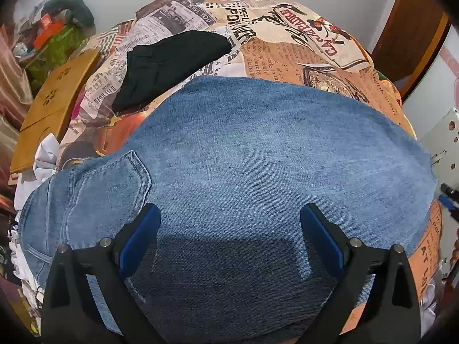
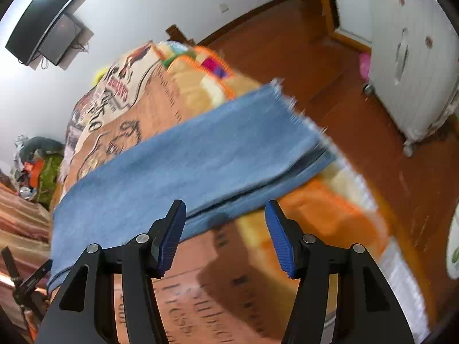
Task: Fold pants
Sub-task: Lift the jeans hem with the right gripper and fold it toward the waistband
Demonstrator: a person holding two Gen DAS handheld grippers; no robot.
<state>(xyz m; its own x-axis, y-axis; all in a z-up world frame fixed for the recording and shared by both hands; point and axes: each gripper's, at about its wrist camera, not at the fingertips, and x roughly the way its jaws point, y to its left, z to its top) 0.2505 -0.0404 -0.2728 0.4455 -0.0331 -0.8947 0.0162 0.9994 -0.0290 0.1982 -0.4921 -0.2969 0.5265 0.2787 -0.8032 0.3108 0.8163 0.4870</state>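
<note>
Denim pants (image 2: 183,160) lengthwise across bed (image 2: 315,209)

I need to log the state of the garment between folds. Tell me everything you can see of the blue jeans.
The blue jeans are faded mid-blue denim, lying flat on the printed bedspread. A stitched back pocket shows at one end; at the other the hems are frayed, at the bed's edge. In the right wrist view the layers lie stacked, so they look folded lengthwise. Neither the left gripper nor the right gripper grips them; both stand open.
</note>
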